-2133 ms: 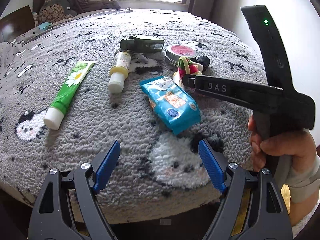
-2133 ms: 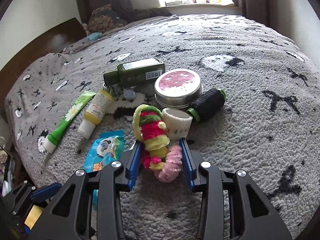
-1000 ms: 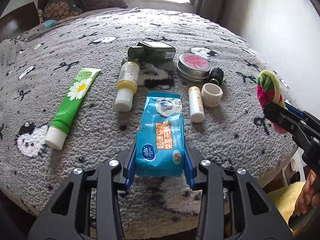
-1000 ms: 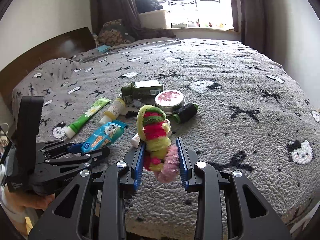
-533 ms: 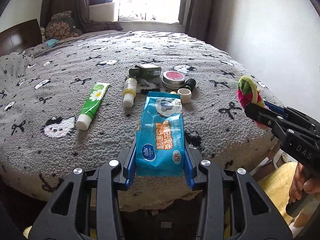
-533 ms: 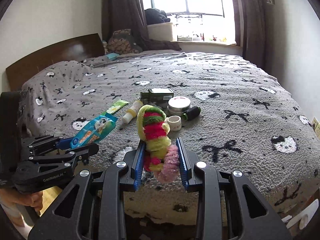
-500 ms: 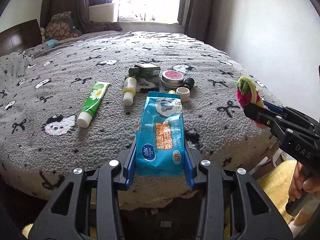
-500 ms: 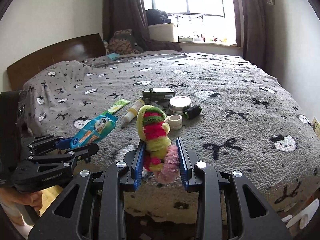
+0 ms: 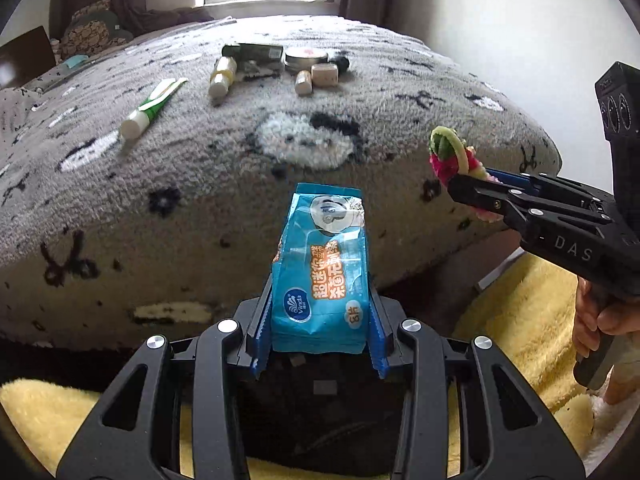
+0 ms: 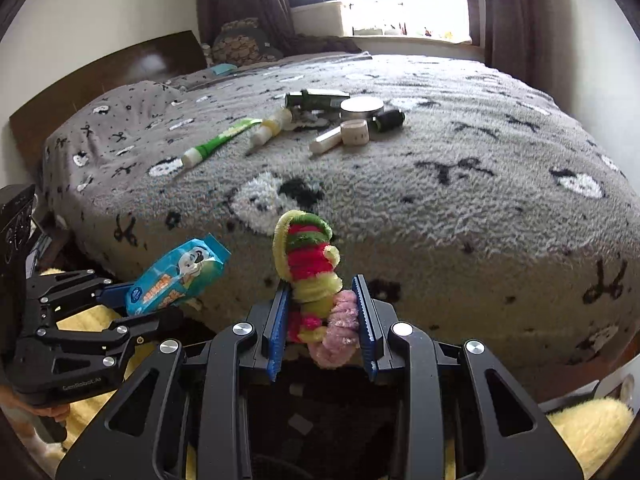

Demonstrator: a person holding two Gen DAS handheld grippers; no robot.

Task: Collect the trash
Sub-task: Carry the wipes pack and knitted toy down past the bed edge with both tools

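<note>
Grey bed (image 9: 200,184) beyond both grippers. Left gripper (image 9: 320,328) pinching soft, light tissue pack (image 9: 322,264) at its base; right gripper (image 10: 322,320) squeezing springy pipe-cleaner toy (image 10: 310,276) low, between pads.

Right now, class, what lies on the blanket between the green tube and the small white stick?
In the right wrist view, one thing: a yellow bottle with a white cap, between the green tube and the white stick.
</note>
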